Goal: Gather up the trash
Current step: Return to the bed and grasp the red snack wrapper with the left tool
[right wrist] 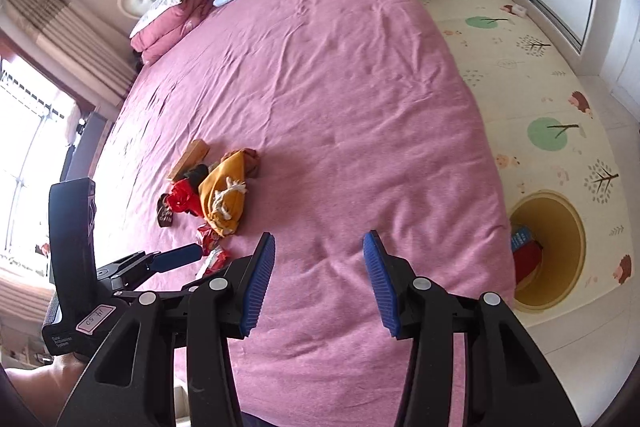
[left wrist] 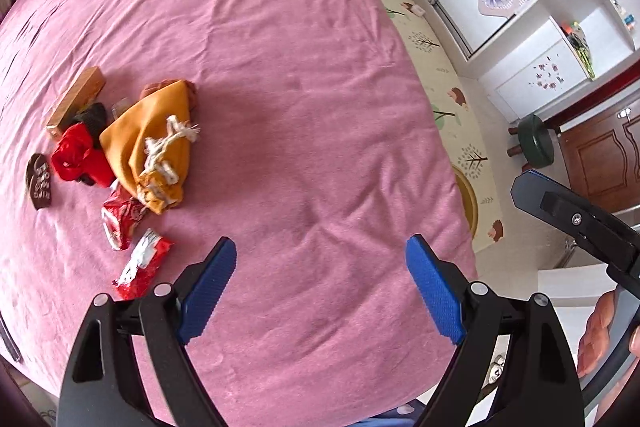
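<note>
Red crinkled foil snack wrappers (left wrist: pixel 136 247) lying left of centre on the pink bedsheet (left wrist: pixel 300 67), tangled beside a mustard drawstring cloth pouch (left wrist: pixel 154 143): risk of snagging pouch or sheet instead. Left gripper (left wrist: pixel 320 283) wide open, empty; right gripper (right wrist: pixel 319 277) half open, empty. Only the right view showing the yellow round bin (right wrist: pixel 560 251) at right edge

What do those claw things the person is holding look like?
Both are alike: the left claw and right claw have black plastic arms with silver rivets and blue ribbed pads. The left one's black handle body carries a small pink handwritten label and white print.
</note>
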`<state>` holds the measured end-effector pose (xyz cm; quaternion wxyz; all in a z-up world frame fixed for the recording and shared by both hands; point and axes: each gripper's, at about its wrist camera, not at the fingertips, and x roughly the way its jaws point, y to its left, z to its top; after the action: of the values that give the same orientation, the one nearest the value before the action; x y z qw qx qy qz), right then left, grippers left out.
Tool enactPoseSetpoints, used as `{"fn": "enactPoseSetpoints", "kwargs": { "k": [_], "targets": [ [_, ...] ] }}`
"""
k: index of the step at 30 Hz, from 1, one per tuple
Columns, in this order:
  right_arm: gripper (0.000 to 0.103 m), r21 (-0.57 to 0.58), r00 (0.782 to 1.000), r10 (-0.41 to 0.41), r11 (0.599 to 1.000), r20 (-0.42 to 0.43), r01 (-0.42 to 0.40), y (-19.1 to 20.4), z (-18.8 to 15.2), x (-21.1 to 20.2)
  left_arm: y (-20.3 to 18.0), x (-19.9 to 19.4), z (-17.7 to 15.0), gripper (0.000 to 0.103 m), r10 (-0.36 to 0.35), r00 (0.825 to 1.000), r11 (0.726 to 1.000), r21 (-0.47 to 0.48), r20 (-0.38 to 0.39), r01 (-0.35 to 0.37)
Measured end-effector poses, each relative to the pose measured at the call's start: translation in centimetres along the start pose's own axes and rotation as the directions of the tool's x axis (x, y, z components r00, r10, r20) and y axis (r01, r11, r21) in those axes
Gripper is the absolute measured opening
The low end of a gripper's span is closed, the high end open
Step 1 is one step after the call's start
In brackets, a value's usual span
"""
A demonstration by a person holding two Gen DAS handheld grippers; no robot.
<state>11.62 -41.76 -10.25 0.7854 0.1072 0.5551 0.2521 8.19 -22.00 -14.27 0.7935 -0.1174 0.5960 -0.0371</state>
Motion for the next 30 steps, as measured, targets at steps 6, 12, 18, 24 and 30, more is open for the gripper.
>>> {"fn": "enactPoseSetpoints", "kwargs": {
  "k": [6, 12, 18, 24, 30],
  "targets": [
    [0.049, -0.069, 0.999, 0.022, 0.997, -0.047, -0.025, 5.3, -0.5, 3.9, 5.8, -0.7, -1.8, 0.086, 0.041, 0.999, 0.998, -0.053, 0.007, -0.040],
    [0.051, -0.101, 0.996, 0.016, 0.995, -0.087, -0.025, 9.1, -1.0, 8.1, 11.3, 0.4, -3.6, 0.086, 0.071, 0.997, 0.995, -0.070, -0.021, -0.072],
    [0.057, -0.117, 0.992, -0.004, 0.993, -0.124, -0.011, 11.6, -1.5, 12.0, 16.0, 2.7, -4.8, 0.086, 0.079, 0.995, 0.994, -0.070, -0.063, -0.083],
    [0.074, -0.121, 0.990, -0.055, 0.992, -0.129, 0.039, 13.1, -1.6, 14.8, 18.0, 5.1, -4.9, 0.086, 0.062, 0.994, 0.997, -0.034, -0.093, -0.065],
    [0.077, -0.090, 0.987, -0.084, 0.993, -0.134, 0.072, 12.7, -1.2, 16.8, 18.0, 8.2, -4.9, 0.079, 0.058, 0.990, 0.998, 0.035, -0.128, -0.054]
  ]
}}
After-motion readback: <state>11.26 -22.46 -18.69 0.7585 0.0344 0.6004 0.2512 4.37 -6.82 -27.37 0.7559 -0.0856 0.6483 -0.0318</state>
